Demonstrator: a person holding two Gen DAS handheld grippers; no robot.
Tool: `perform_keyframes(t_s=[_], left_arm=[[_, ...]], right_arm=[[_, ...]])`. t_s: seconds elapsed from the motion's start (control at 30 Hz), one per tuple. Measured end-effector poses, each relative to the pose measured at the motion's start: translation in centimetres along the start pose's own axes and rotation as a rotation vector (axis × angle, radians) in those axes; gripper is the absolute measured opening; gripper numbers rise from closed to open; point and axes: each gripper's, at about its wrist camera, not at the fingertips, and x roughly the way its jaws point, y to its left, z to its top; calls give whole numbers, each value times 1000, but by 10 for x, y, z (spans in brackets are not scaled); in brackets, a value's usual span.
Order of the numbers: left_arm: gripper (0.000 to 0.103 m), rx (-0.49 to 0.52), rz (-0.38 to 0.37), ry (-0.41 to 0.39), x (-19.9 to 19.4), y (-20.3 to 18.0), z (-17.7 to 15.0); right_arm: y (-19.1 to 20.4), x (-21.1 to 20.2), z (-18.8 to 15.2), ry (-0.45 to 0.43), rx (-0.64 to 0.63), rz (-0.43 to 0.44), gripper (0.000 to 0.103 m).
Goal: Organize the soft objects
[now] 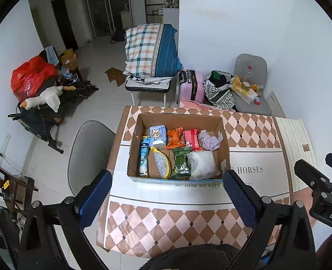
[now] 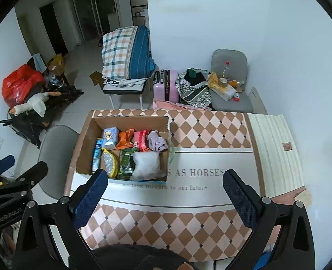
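Observation:
An open cardboard box (image 1: 134, 139) stands on the table; it also shows in the right wrist view (image 2: 85, 139). Inside lie soft packs: a blue tissue pack (image 1: 158, 133), an orange packet (image 1: 176, 137), a red pack (image 1: 191, 139), a lilac cloth (image 1: 207, 141), a white bag (image 1: 201, 164), a green packet (image 1: 181, 163), a yellow-rimmed pouch (image 1: 161, 164) and a blue tube (image 1: 143, 157). My left gripper (image 1: 168, 193) is open and empty, in front of the box. My right gripper (image 2: 166, 193) is open and empty, to the right of the box.
The table (image 2: 188, 225) has a chequered cloth with lettering and a cream mat (image 2: 276, 148) at its right. A grey chair (image 1: 87, 155) stands left of the table. Behind are a pink suitcase (image 1: 191, 85), a bag, a loaded grey chair (image 1: 251, 85) and bedding (image 1: 150, 49).

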Motion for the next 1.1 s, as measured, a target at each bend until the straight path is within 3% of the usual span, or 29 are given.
perform_keyframes(t_s=[1.1], left_arm=[[102, 16, -4, -7, -4, 5, 7]], right_arm=[[13, 12, 3, 1, -25, -31, 103]])
